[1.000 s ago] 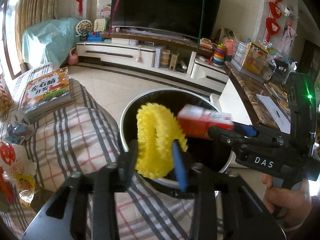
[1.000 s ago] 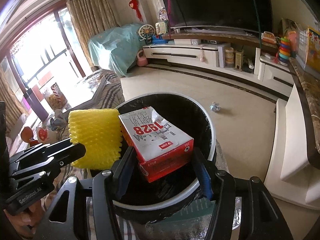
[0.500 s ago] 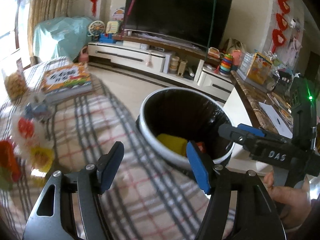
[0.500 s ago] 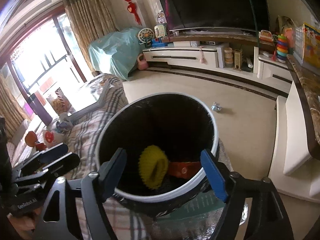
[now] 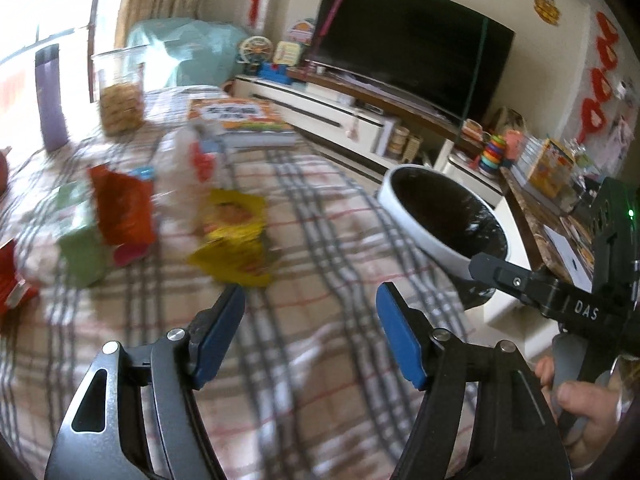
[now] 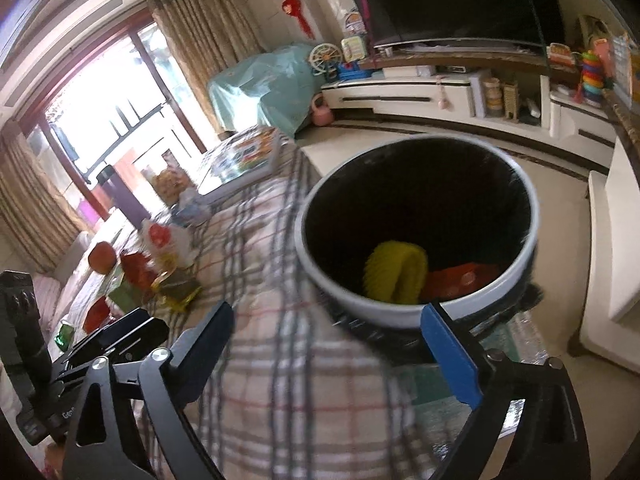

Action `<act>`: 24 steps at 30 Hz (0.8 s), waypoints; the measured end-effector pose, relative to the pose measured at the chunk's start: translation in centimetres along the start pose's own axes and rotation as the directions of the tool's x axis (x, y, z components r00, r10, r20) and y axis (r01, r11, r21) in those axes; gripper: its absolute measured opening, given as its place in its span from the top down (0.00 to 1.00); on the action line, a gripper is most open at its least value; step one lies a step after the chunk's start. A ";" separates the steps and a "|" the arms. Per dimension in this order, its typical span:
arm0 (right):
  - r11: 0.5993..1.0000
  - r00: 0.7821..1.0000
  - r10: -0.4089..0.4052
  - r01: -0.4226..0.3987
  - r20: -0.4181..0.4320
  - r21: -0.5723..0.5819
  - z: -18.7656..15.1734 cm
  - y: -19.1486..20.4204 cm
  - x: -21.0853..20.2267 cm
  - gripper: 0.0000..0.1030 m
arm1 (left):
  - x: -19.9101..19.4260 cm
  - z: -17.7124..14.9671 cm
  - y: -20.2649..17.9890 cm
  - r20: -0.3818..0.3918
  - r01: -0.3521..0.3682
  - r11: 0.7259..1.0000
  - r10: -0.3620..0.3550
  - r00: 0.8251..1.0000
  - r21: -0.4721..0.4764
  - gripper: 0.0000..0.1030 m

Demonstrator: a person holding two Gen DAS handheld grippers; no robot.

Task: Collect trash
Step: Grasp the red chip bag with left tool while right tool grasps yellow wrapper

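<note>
A white-rimmed bin (image 6: 404, 316) with a black liner stands beside the plaid-covered table; inside lie a yellow foam net (image 6: 396, 276) and a red carton (image 6: 460, 280). My right gripper (image 6: 332, 328) hovers over the table edge just left of the bin, its jaws opening wide, nothing between them. My left gripper (image 5: 312, 312) is over the plaid cloth (image 5: 320, 240), jaws opening and bare. Ahead of it lie a yellow wrapper (image 5: 236, 236), a red-orange wrapper (image 5: 124, 208) and a green packet (image 5: 80, 240). The bin (image 5: 420, 224) is at its right.
On the far side of the table stand a book (image 5: 244, 120), a clear jar of snacks (image 5: 120, 96) and a purple bottle (image 5: 50, 96). A TV unit (image 6: 440, 92) runs along the far wall. A hand (image 5: 576, 408) holds the right gripper's handle.
Both grippers let go of the yellow foam net and the red carton, which dropped into the bin. Both jaws spread wide. The left gripper swung left towards the wrappers; the right drifted left too.
</note>
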State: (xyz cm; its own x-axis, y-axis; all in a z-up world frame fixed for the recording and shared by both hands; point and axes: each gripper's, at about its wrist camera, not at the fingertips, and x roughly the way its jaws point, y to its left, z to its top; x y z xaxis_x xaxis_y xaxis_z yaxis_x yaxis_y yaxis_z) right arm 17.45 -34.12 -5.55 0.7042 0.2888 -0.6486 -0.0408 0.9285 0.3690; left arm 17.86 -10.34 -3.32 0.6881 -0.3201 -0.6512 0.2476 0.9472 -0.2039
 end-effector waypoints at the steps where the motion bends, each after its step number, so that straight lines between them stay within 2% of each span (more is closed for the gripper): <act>1: 1.000 1.000 0.007 -0.007 -0.002 -0.004 -0.2 0.5 0.1 0.05 | -0.3 -0.2 0.5 0.002 -0.006 1.000 0.006 1.000 -0.008 0.31; 13: 0.991 0.994 0.093 -0.098 -0.056 -0.091 -2.9 7.3 2.2 0.04 | -3.7 -2.6 6.9 0.021 -0.090 0.988 0.094 0.995 -0.122 0.25; 24: 0.984 0.989 0.126 -0.135 -0.079 -0.121 -3.9 10.5 3.9 0.04 | -5.5 -4.4 10.6 0.020 -0.149 0.973 0.154 0.988 -0.177 0.24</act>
State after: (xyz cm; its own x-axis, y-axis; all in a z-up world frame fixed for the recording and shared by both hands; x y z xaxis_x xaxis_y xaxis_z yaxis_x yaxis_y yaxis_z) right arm 16.96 -22.29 -6.78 0.6354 0.4208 -0.6474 -0.2206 0.9024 0.3700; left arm 13.68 1.52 -5.16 0.7318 -0.1703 -0.6600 0.0179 0.9728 -0.2311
